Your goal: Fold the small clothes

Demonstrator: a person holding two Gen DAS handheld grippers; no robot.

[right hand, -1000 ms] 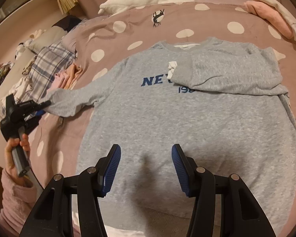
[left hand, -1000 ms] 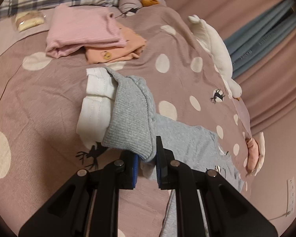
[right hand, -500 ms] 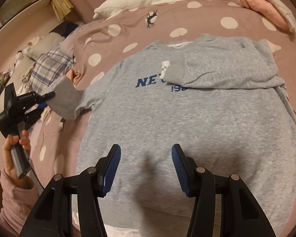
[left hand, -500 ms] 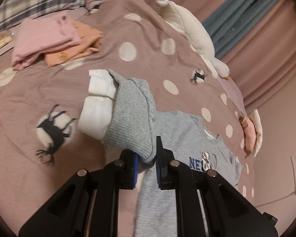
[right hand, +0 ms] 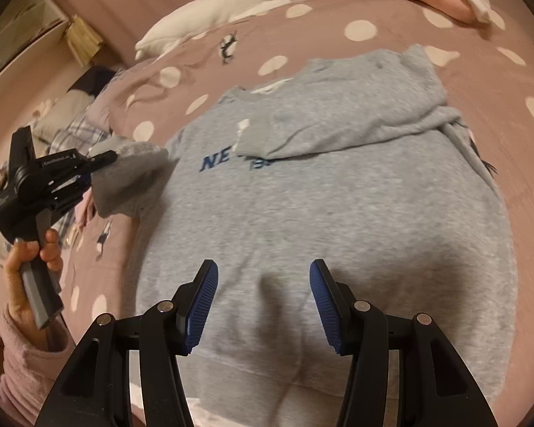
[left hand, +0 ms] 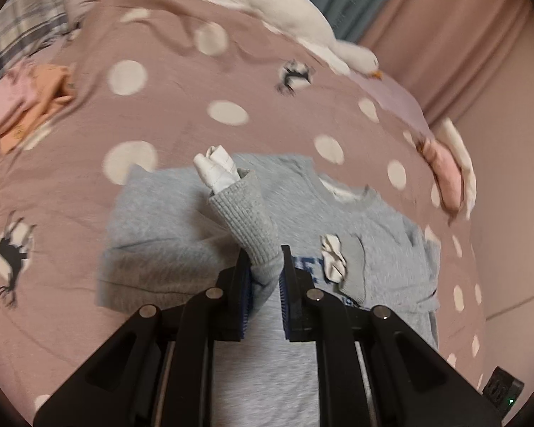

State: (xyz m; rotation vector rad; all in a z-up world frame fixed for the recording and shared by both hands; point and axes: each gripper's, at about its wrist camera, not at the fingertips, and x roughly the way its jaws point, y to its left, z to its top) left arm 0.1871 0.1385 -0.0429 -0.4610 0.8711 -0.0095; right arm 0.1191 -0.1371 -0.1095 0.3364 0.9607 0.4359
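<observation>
Two blue-padded fingers of the left gripper (left hand: 263,284) pinch the ribbed sleeve cuff (left hand: 247,220), a white inner cuff (left hand: 215,169) poking out toward 11 o'clock; the grey sweatshirt (right hand: 338,213) lies flat on the polka-dot bedspread (left hand: 89,231), its other sleeve (right hand: 338,124) folded across the chest; the right gripper (right hand: 263,306) hovers wide apart over the hem; a plush goose (left hand: 284,14) lies at 12 o'clock.
</observation>
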